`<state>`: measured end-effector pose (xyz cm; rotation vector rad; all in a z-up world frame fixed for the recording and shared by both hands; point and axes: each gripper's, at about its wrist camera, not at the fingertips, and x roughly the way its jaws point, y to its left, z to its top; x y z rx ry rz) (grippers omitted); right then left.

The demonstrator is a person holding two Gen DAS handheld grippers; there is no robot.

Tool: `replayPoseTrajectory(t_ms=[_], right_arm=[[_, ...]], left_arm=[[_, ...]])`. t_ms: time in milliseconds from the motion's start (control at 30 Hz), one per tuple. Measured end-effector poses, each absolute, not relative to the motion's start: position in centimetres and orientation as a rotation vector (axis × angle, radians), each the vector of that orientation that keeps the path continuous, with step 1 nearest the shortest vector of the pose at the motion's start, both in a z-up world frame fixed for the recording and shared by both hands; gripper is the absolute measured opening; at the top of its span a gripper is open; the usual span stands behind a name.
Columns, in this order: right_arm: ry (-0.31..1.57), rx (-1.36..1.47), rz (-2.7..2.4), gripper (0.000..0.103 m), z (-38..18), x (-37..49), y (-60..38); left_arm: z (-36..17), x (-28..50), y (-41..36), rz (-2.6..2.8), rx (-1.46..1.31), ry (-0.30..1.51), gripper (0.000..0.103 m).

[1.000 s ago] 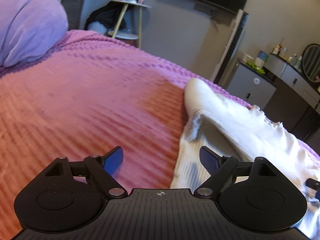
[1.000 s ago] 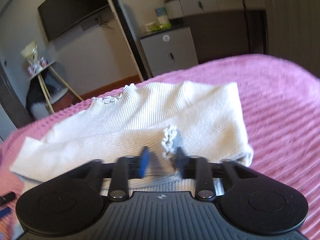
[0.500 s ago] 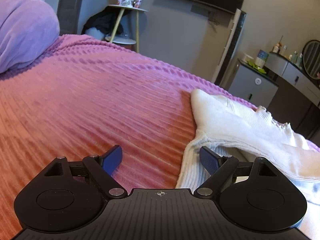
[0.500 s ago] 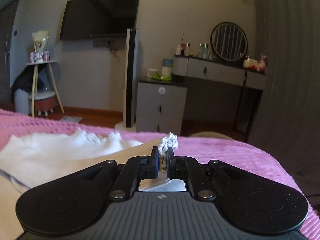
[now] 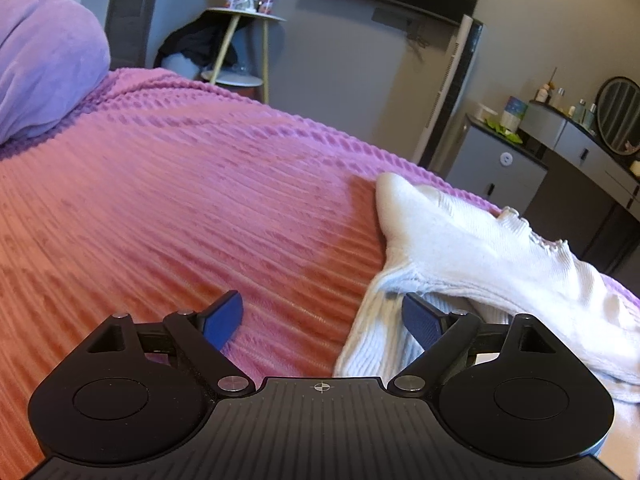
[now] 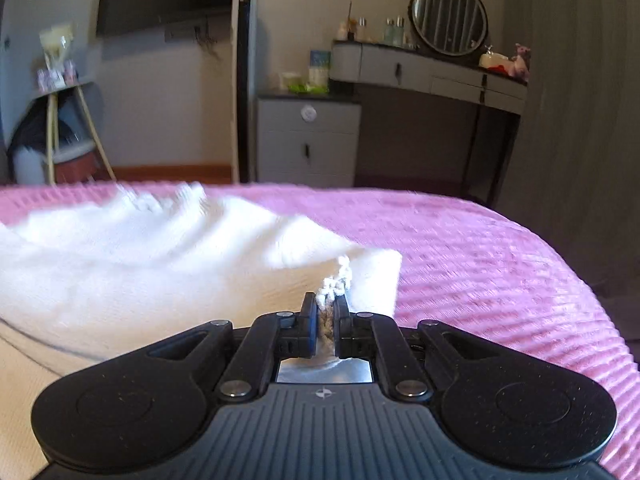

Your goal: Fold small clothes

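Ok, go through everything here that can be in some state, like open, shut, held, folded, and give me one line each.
left gripper: open, holding nothing, low over the bed.
right gripper: shut on the frilly cuff of the white garment.
white garment: lying on the bedspread, sleeve laid across the body, one cuff pinched.
pink bedspread: spread over the bed, under the garment.
purple pillow: resting at the head of the bed.

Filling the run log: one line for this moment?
right gripper: shut on white top's frilly edge | left gripper: open, beside it | pink bedspread
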<state>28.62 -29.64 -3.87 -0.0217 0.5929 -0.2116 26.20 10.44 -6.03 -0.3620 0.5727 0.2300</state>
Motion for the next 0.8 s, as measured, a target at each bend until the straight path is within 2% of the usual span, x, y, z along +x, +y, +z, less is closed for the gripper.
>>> replayPoseTrajectory(t_ms=[33,133,300,467,567,633,667,733,800], right_arm=[[0.627,-0.048,-0.238,0.008,-4.2,29.0,-29.6],[0.626,-0.091,-0.344,0.021,-3.5,28.7,-28.4],[0.492,0.023,-0.122,0.021,-1.0,26.7,-23.0],[0.522,0.071,0.102,0.021,-1.7,28.2,-17.4],[0.553,0.028,0.197,0.021,-2.9,29.6,-12.9],[0.657,-0.027,0.273,0.023,-4.2,30.9,-10.3],[0.627,-0.087,0.272,0.023,-4.5,30.5,-9.2],[0.621,-0.128,0.293,0.023,-4.0,30.1,-8.7],[0.632,-0.046,0.317,0.021,-3.1,29.8,-10.4]], left_arm=[[-6.0,26.1,10.3,0.227,-0.363,0.573,0.092],[-5.9,26.1,10.0,0.227,-0.35,0.577,0.092],[-5.5,26.1,9.9,0.238,-0.332,0.617,0.092],[-4.4,25.6,11.5,0.269,-0.344,0.662,0.094],[-4.1,25.2,12.5,0.289,-0.356,0.655,0.094],[-4.1,25.2,12.9,0.283,-0.366,0.653,0.094],[-4.1,25.2,13.0,0.274,-0.371,0.653,0.094],[-4.2,25.3,13.0,0.252,-0.377,0.659,0.094],[-4.2,25.3,12.7,0.229,-0.365,0.666,0.094]])
